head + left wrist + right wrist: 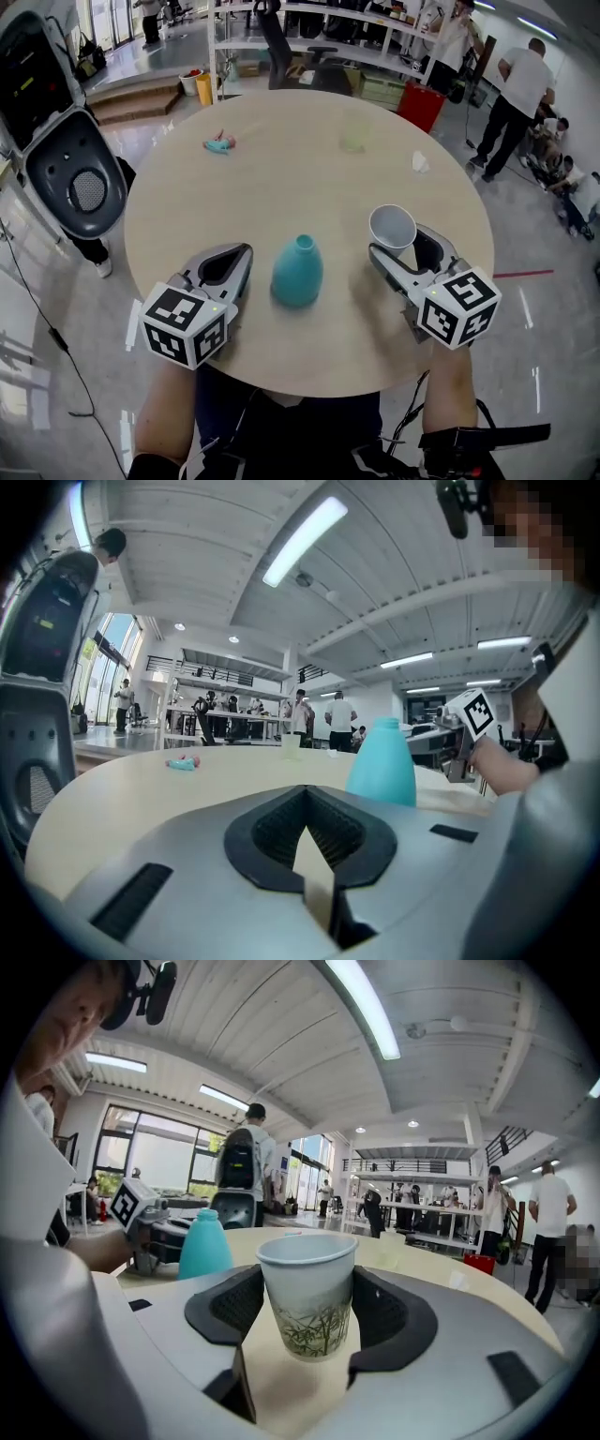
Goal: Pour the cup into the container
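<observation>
A teal narrow-necked container (297, 272) stands upright on the round beige table (309, 178), between my two grippers. My right gripper (401, 246) is shut on a white paper cup (392, 226) with a green bamboo print, to the right of the container. In the right gripper view the cup (309, 1288) sits between the dark pads (230, 1305), and the container (204, 1244) shows at left. My left gripper (246, 251) rests left of the container, shut on nothing. From the left gripper view the container (382, 763) stands ahead to the right.
At the table's far side are a pale translucent cup (355, 131), a small pink and teal toy (219, 143) and a crumpled white scrap (420, 162). A black and grey machine (70, 178) stands left of the table. People stand in the background.
</observation>
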`<state>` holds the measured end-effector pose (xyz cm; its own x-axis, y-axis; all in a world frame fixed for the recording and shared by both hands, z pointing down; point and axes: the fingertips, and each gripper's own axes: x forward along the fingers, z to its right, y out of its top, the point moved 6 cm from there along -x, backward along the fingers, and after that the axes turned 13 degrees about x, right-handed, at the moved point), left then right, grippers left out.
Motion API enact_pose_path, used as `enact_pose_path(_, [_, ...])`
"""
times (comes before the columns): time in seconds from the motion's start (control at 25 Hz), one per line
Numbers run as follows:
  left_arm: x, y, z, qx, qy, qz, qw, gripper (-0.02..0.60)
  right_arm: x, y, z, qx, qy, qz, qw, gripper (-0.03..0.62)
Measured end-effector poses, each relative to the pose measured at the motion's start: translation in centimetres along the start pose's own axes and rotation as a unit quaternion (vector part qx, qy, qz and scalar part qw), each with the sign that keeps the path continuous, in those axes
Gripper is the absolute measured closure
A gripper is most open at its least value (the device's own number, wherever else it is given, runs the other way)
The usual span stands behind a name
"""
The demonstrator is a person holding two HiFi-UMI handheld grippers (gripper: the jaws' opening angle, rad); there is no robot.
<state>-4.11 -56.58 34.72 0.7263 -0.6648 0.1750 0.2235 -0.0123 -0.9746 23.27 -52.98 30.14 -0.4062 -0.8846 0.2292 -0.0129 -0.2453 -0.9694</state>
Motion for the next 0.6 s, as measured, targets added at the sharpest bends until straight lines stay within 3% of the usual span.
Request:
enact_pose_path(0.12, [-0.1, -0.2, -0.3, -0.006, -0.006, -0.013, 0.9999, 0.589, 0.0, 1.3, -1.5, -0.029, 0.01, 0.002, 1.0, 0.295])
enact_pose_path(0.32, [-0.8, -0.7, -1.2, -0.011, 0.015, -0.026, 0.9995, 0.589, 0.6, 2.9, -3.3, -0.084, 0.026, 0.0, 0.996, 0.295])
enact_pose_path(0.6, [-0.1, -1.2, -1.2, -0.017, 0.001, -0.05, 0.9986, 0.589, 1.8, 4.1, -5.4, -0.174, 0.038, -0.018, 0.984, 0.295])
